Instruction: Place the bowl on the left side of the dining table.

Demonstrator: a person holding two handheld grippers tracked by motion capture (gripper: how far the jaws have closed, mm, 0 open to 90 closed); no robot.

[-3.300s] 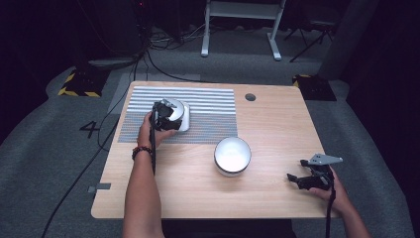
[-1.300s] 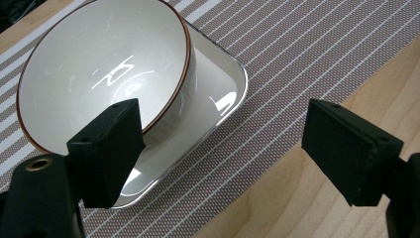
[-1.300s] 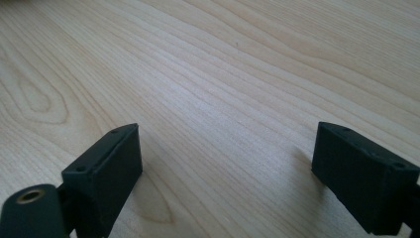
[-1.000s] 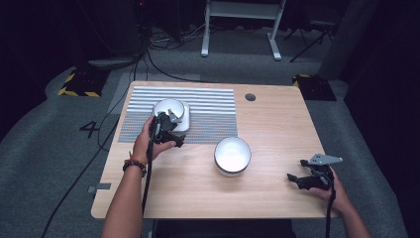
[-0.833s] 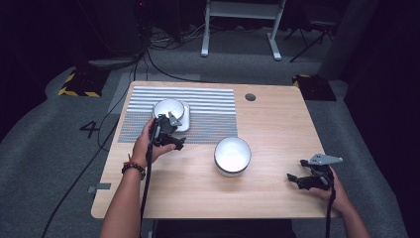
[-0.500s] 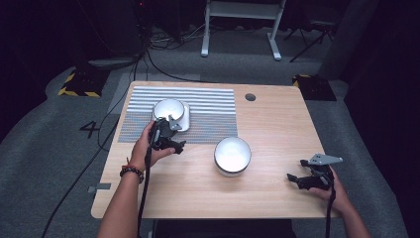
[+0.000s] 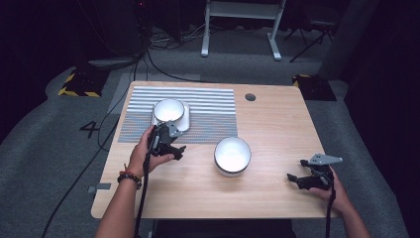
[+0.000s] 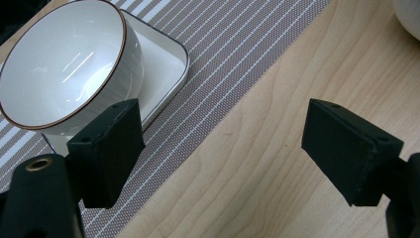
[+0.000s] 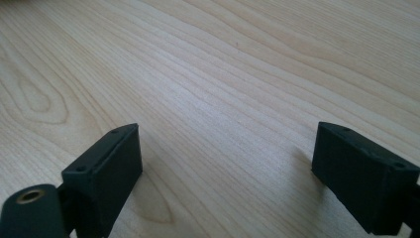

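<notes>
Beside the left gripper (image 7: 171, 148), jaws spread empty, the rimmed bowl (image 7: 169, 110) sat just beyond on its tray (image 8: 163, 74); the right gripper (image 7: 302, 180) gaped too, far off.

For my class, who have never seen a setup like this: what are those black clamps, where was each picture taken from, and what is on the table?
A person sits at a wooden table with a hand-held clamping tool in each hand. The high view looks down from above. The left tool and right tool each carry a camera looking along their own two black jaws. Both are open and hold nothing. A brown-rimmed bowl sits in a square white dish on a striped mat. A second white bowl stands on the bare wood.
</notes>
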